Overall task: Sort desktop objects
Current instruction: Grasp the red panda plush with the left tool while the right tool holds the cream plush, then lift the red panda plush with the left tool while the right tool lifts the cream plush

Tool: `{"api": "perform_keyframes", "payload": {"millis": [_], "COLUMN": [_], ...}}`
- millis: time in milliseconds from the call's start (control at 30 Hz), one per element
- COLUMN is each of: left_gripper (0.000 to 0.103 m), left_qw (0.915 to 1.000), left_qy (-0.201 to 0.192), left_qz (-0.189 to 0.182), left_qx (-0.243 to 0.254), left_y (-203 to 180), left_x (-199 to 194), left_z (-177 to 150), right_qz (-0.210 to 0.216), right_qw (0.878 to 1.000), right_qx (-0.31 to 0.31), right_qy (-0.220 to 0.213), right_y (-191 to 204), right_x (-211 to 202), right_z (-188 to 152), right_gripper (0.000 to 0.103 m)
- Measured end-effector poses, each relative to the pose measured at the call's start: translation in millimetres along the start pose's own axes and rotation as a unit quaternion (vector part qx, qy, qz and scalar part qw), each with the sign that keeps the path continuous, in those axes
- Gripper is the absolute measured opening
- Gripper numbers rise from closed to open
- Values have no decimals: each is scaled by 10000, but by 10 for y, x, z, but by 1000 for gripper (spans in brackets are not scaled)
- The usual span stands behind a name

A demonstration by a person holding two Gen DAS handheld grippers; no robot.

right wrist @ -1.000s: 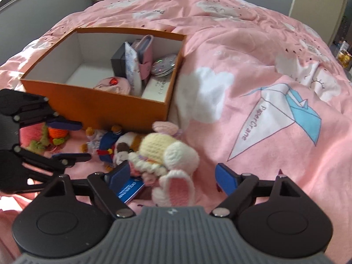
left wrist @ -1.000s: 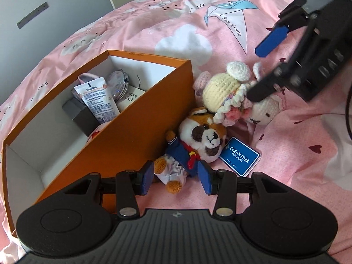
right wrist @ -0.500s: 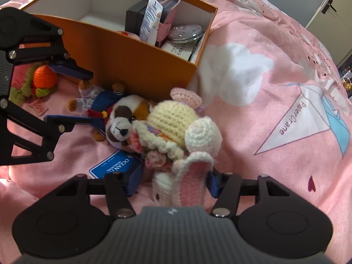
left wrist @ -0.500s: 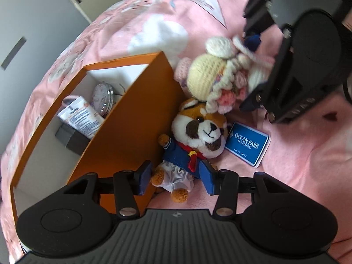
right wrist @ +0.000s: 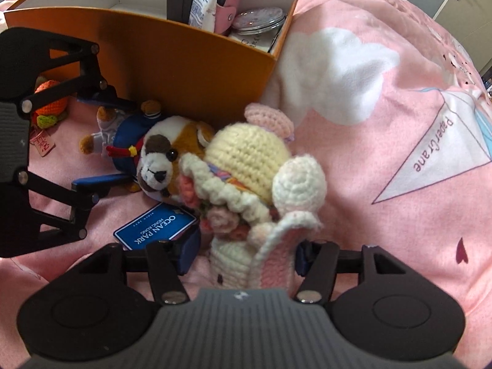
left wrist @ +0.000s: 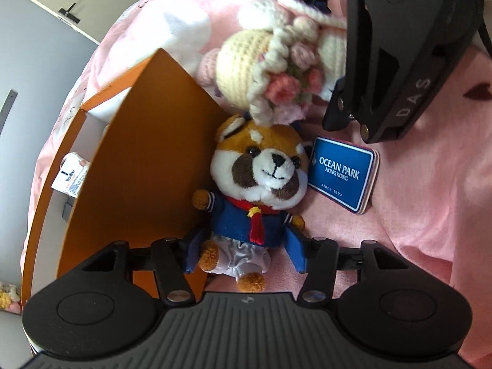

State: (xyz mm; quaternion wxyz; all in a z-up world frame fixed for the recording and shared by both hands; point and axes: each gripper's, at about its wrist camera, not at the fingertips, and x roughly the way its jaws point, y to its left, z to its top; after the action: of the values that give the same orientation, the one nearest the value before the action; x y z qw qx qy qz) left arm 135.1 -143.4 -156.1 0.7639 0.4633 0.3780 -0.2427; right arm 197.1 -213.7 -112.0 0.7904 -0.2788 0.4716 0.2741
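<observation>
Both tools down among soft toys on the pink bed [right wrist: 384, 117], just beside the orange box [right wrist: 190, 61]. Left gripper [left wrist: 243, 247] with jaws open at middling width, straddling the lower body of the plush dog [left wrist: 261, 184]: blue pads either side of the skirt and legs, close to touching, whether pressing yet not clear. Dog lying face-up, long axis running straight out from between the jaws, head at the far end, feet nearest the tool; box wall just off the left pad. Right gripper [right wrist: 246, 249] with jaws open likewise, bracketing the crochet bunny [right wrist: 246, 169]: white body and pink-lined ear between the pads, yellow hat and flower trim beyond the tips; contact not certain, right pad mostly hidden behind the ear. Bunny's long axis also along the jaw line, hat end farthest out and resting against the dog's head. Each toy lies nearer its own tool, so a two-handed pickup looks likely; judged risk: hat brim overlaps the dog's head, so lifting one may drag the other. Blue tag [left wrist: 341, 175] lying flat just right of the dog's head, reading "OCEAN PARK HONG KONG, since 1977". Bedspread print reading "PaperCrane" beside a paper-crane drawing. Right tool body marked "DAS". Tube [right wrist: 206, 0] standing in the box with small print, brand not legible. Orange crochet piece [right wrist: 50, 98] beyond the left tool, near the box corner.
</observation>
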Motion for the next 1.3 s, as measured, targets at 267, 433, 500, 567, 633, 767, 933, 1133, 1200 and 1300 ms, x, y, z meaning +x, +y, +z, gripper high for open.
{"api": "perform_keyframes", "payload": {"millis": [267,433,500,567,633,767,933,1133,1200,1300], "left_gripper": [62,46,45,44,43,43,43,43,43,45], "left_qw": [9997,9984,9965,9935,9905,9778,9303,8436,8257,8120], "left_qy": [-13,-102,-146,-164,-181,-114,316,540,474,482], "left_qz": [133,184,97,0,-13,-118,-326,-514,-626,-864], "left_qx": [-181,-526,-819,-1127,-1362,-2090,-3640,-5318,-5586,-5752], "left_y": [-22,82,178,263,313,434,688,856,822,799], "left_x": [136,63,-14,-104,-212,-488,-740,-779,-748,-642], "left_z": [-60,-149,-194,-258,-335,-506,-927,-1338,-1370,-1440], "right_qz": [-55,35,105,186,321,601,1298,2276,2523,2714], "right_qw": [10000,9997,9993,9987,9975,9939,9831,9647,9591,9526], "right_qx": [17,217,287,368,485,690,959,1130,1190,1368], "right_qy": [32,-87,-193,-304,-408,-613,-863,-694,-474,-154], "right_y": [-19,-97,-121,-140,-159,-168,-99,139,229,346], "right_x": [55,-10,-97,-198,-299,-487,-668,-537,-384,-136], "right_z": [-1,-10,-14,-22,-31,-14,36,334,385,365], "right_gripper": [52,48,47,47,47,46,46,46,46,46]}}
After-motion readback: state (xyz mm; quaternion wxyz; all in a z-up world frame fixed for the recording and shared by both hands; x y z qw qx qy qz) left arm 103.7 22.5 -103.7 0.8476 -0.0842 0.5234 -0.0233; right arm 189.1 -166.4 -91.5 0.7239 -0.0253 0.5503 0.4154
